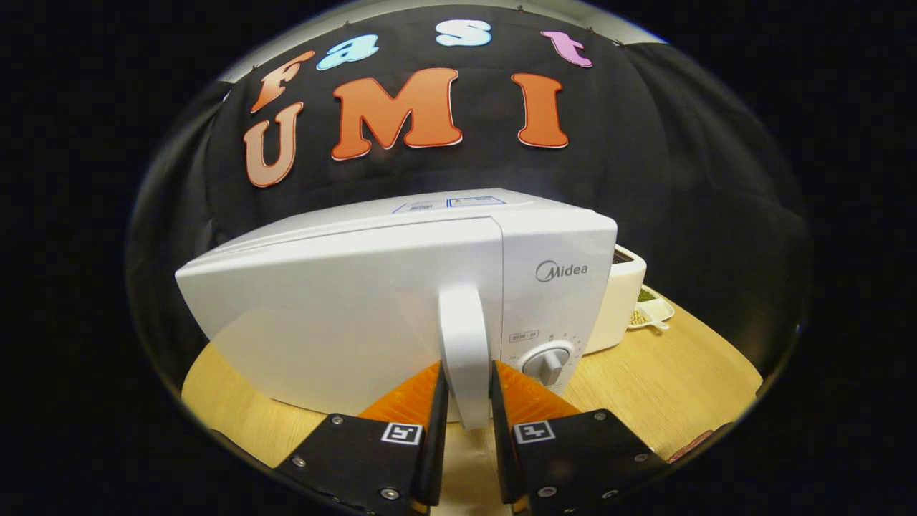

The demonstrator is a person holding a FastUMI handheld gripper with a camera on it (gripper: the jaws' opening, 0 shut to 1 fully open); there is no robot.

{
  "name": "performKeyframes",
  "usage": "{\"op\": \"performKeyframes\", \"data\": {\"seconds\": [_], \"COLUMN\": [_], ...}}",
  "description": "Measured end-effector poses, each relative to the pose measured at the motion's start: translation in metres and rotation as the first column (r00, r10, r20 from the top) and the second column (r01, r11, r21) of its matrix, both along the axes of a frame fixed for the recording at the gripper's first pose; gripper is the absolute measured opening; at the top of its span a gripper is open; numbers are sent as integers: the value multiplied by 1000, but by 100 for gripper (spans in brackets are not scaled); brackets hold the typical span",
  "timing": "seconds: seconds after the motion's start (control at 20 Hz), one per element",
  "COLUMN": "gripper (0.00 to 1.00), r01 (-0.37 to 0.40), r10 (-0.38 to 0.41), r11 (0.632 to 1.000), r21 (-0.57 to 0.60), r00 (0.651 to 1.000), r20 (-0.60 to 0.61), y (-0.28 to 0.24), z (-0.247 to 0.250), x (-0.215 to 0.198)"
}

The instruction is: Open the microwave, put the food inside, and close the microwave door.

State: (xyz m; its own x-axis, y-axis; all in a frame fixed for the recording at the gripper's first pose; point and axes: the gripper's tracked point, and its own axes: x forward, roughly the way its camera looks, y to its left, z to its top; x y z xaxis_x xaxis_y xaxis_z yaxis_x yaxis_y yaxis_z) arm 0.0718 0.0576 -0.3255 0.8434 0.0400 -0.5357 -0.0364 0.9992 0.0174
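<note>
A white microwave (pixel 344 301) stands on a wooden table, its door closed flat against the body. A vertical white door handle (pixel 464 344) runs down the door's right edge. My gripper (pixel 469 383) is shut on that handle, one finger pressing each side of its lower part. Right of the handle is the control panel with a round dial (pixel 547 362). A small white dish with food (pixel 650 309) lies on the table behind the microwave's right side.
A second white appliance (pixel 617 301) stands directly right of the microwave, with the dish beside it. The wooden table (pixel 673 373) stretches to the right and front. Black cloth walls close in the booth behind.
</note>
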Motion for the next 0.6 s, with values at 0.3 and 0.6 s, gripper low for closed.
{"op": "performKeyframes", "data": {"seconds": [0.3, 0.6], "gripper": [22, 9], "r01": [3, 20], "r10": [-4, -21], "r11": [1000, 1000], "r21": [-20, -23], "r00": [1000, 999], "r20": [-19, -46], "y": [-2, -2], "z": [-4, -2], "x": [2, -4]}}
